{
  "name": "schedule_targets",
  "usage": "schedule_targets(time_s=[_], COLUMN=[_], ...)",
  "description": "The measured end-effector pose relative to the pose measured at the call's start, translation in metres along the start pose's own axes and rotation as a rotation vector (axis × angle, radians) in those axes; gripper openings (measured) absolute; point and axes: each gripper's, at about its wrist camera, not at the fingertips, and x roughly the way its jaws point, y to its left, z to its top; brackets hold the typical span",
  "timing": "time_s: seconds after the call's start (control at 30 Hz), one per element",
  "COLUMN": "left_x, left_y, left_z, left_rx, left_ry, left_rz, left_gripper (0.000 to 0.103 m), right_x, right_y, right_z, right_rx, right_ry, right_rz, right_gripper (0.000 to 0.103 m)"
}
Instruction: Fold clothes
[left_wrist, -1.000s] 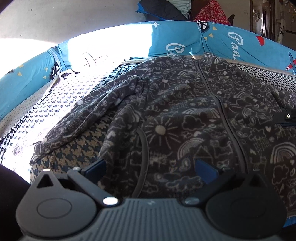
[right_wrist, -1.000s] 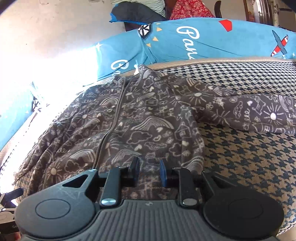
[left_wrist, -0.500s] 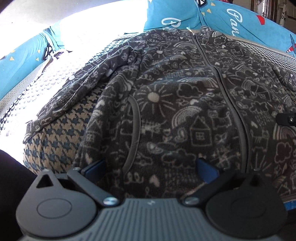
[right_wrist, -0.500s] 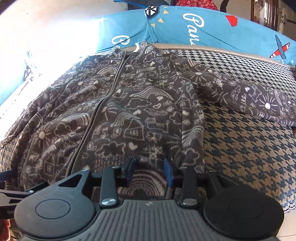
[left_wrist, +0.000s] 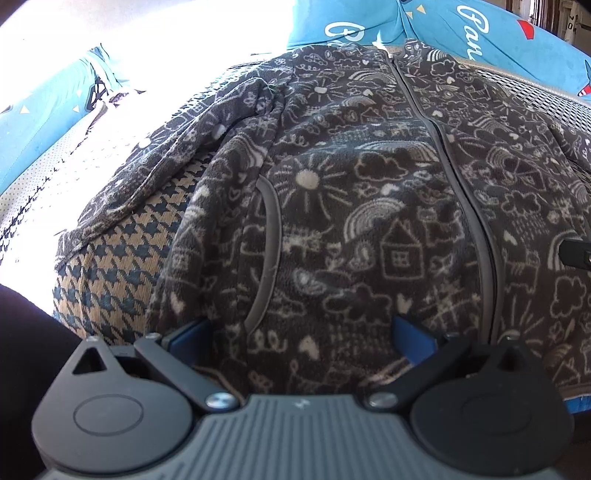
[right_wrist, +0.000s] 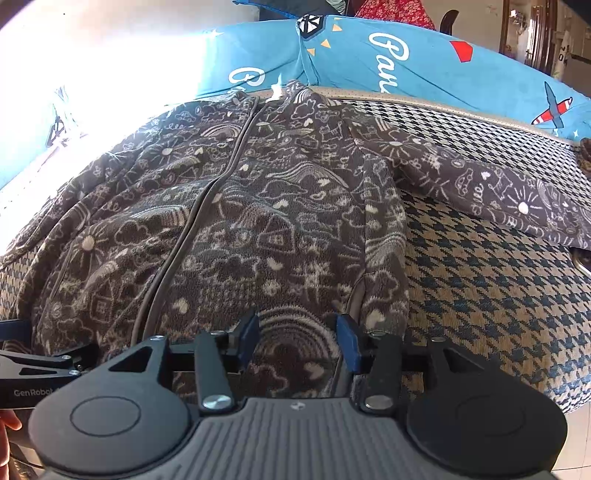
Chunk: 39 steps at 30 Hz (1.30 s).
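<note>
A dark fleece jacket (left_wrist: 369, 184) printed with white doodles lies flat and zipped on a houndstooth seat, collar at the far end. My left gripper (left_wrist: 299, 332) hovers wide open over the near hem, left of the zip, by the pocket seam. The left sleeve (left_wrist: 155, 166) trails off to the left. In the right wrist view the jacket (right_wrist: 258, 203) fills the middle and its right sleeve (right_wrist: 498, 192) stretches to the right. My right gripper (right_wrist: 298, 332) is low over the near hem, right of the zip. Its jaws are opening, with fabric below them and the pads clear of it.
Houndstooth seat cushion (right_wrist: 498, 295) shows bare to the right of the jacket and also at the left (left_wrist: 103, 273). Blue printed cushions (right_wrist: 369, 55) line the back. Bright sun washes out the far left. The left gripper's body (right_wrist: 37, 362) shows at the lower left.
Both cameras have tipped down and come closer to the jacket's near hem. The right gripper's jaws have spread wider. The left jaws stay wide apart.
</note>
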Motion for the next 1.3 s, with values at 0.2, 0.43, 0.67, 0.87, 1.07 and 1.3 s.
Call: schedule_targets(time_s=[0.2,0.43,0.67,0.87,1.07,1.3], left_x=[0.0,0.003,0.006,0.012,0.012,0.004], left_y=[-0.003,0.001,0.002,0.007,0.008,0.007], left_z=[-0.003,0.0,0.002,0.004,0.001,-0.002], left_rx=[0.027,0.02,0.019,-0.023,-0.023,-0.021], left_ry=[0.009,0.058,0.087,0.106,0.088,0.06], left_rz=[0.008,-0.017,-0.031,-0.061,-0.067,-0.055], left_gripper=[0.103,0.103,0.103,0.103,0.103,0.103], right_x=[-0.005,-0.012,-0.022,-0.019,-0.006,0.009], right_y=[-0.001,-0.002,-0.022,-0.05,-0.073,-0.117], right_z=[-0.006,-0.012,-0.006,0.011,0.03,0.054], right_rx=[0.025,0.047,0.15,0.215,0.248,0.373], right_ry=[-0.002,0.008,0.013,0.013,0.026,0.004], right_rz=[0.0,0.013,0.046,0.011,-0.028,-0.053], right_gripper=[0.045,0.048,0.048,0.048,0.048,0.048])
